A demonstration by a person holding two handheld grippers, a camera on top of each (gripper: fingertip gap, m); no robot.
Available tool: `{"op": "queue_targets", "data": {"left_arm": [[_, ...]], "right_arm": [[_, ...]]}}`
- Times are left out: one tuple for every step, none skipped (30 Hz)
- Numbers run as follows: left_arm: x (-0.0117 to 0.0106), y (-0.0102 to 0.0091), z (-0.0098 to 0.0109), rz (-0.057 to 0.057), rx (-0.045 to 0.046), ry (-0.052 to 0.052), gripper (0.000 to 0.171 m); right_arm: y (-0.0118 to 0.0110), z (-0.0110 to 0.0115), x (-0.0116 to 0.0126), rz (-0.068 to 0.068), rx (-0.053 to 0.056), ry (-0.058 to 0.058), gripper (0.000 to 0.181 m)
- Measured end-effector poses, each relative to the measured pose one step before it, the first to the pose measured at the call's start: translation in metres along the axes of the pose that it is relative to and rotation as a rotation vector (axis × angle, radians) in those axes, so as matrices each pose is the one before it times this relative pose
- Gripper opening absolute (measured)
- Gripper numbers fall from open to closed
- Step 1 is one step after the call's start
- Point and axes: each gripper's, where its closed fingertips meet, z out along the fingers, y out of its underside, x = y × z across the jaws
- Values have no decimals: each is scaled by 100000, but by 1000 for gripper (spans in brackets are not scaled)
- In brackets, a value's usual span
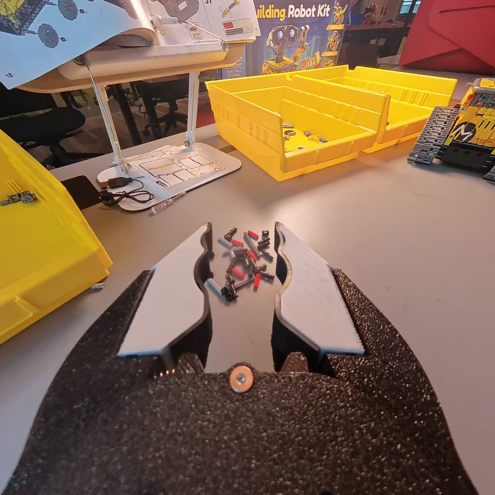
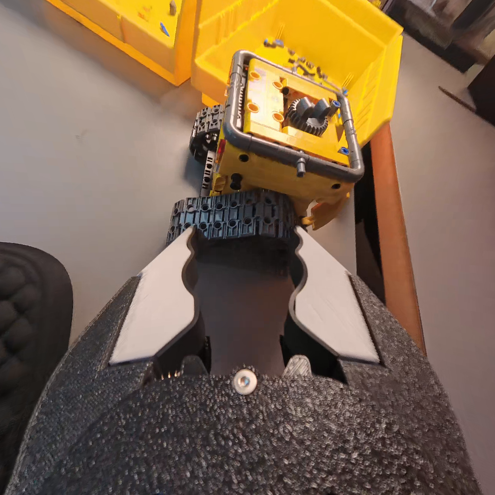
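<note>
Your left hand-held gripper (image 1: 243,227) hangs just above the grey worktop (image 1: 348,241) with its jaws spread wide and nothing in its grip; a loose heap of small pins (image 1: 245,261), black, red and grey, lies on the worktop between the two fingers. Past the tips lie a clear-handled screwdriver (image 1: 168,202) and a black cable (image 1: 126,194) on the white base of a book stand (image 1: 187,160), which carries an open instruction booklet (image 1: 80,24). A yellow bin (image 1: 40,254) sits close on the left, with a small grey piece on it. Further ahead a second yellow bin (image 1: 249,134) holds a few small parts, and more yellow bins stand behind it, with a kit box (image 1: 294,34) beyond them.

Your right hand-held gripper (image 2: 243,233) is also wide open, its fingertips either side of the near black track (image 2: 230,217) of the yellow tracked model (image 2: 284,120); whether they touch it, you cannot tell. The model stands near the worktop's edge, right in front of a yellow bin (image 2: 375,61) with small parts inside.
</note>
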Motion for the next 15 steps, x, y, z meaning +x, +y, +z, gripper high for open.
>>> {"op": "queue_targets", "data": {"left_arm": [[105, 158, 84, 35, -786, 557, 46], [90, 72, 35, 365, -579, 373, 46], [110, 20, 11, 391, -110, 406, 46], [86, 14, 7, 332, -137, 364, 46], [56, 15, 11, 227, -153, 198, 45], [44, 29, 30, 138, -222, 225, 45], [46, 38, 22, 91, -278, 282, 45], [22, 12, 12, 151, -133, 73, 45], [36, 4, -6, 161, -28, 84, 45], [46, -2, -18, 113, -121, 132, 45], [47, 8, -38, 154, -247, 127, 45], [40, -35, -61, 243, -101, 31, 45], [50, -101, -73, 320, 292, 11, 45], [44, -106, -63, 263, 401, 101, 45], [49, -60, -7, 99, 159, 220, 45]], "right_arm": [[-181, -79, -93, -2275, 2898, 145, 68], [-25, -127, -86, -3446, 1245, 517, 66], [-105, -165, -184, -4194, 1691, -277, 64], [-72, -179, -329, -3163, 1319, -1916, 60], [2, -127, -201, -1786, 451, -2394, 57], [-60, -165, -1, -1605, 651, -1841, 50], [-291, -275, 11, -1603, 1638, -2610, 33], [-412, -256, -563, 8, 1385, -6657, 24], [-410, -110, -700, 1174, 504, -6954, 20], [-303, -43, -310, -1104, -225, -3135, 20], [-155, -59, 223, -3706, -405, 1649, 20], [53, -74, 268, -3732, -910, 2491, 27], [255, -25, -114, -1377, -1520, -426, 31], [322, 31, -178, 739, -1320, -1409, 37], [118, 83, 185, 495, 488, 1021, 39]]}}
